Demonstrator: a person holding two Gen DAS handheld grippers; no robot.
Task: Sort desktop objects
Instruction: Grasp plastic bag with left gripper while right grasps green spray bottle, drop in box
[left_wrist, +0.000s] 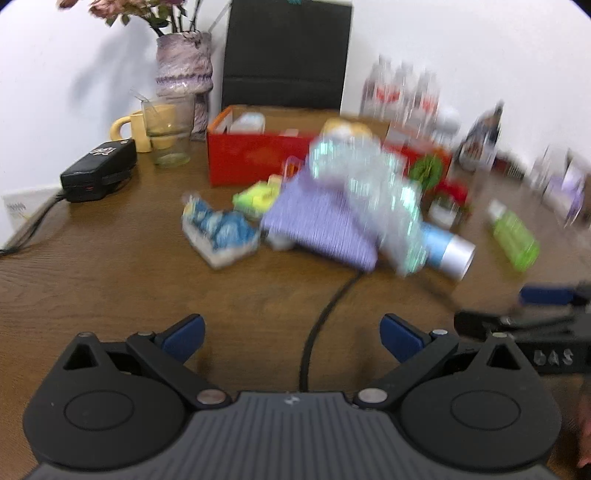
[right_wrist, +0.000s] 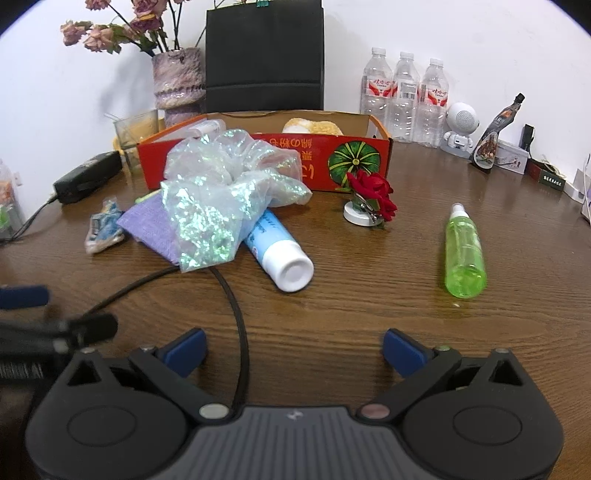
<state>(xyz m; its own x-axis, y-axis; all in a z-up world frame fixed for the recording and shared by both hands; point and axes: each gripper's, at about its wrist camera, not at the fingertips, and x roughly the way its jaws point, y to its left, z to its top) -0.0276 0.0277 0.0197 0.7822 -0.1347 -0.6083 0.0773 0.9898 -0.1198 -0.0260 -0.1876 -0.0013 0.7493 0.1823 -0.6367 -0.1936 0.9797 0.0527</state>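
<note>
Loose objects lie on the wooden table in front of an open red cardboard box (right_wrist: 236, 162) (left_wrist: 255, 158). An iridescent plastic bag (right_wrist: 221, 192) (left_wrist: 369, 192) lies over a purple cloth (right_wrist: 151, 229) (left_wrist: 317, 225) and a white-capped blue tube (right_wrist: 280, 254) (left_wrist: 450, 251). A small blue-white packet (right_wrist: 103, 229) (left_wrist: 218, 232) lies at the left. A green spray bottle (right_wrist: 463, 251) (left_wrist: 513, 236) and a red rose on a white base (right_wrist: 369, 199) lie at the right. My left gripper (left_wrist: 291, 338) and right gripper (right_wrist: 293, 350) are both open and empty, held near the table's front.
A vase with dried flowers (right_wrist: 177, 81), a glass (right_wrist: 135, 136), a black charger (right_wrist: 86, 177) and its cable (right_wrist: 236, 314) sit at the left. Water bottles (right_wrist: 404, 96), a white robot figure (right_wrist: 461, 127) and small boxes stand at the back right. A black bag (right_wrist: 264, 55) stands behind the box.
</note>
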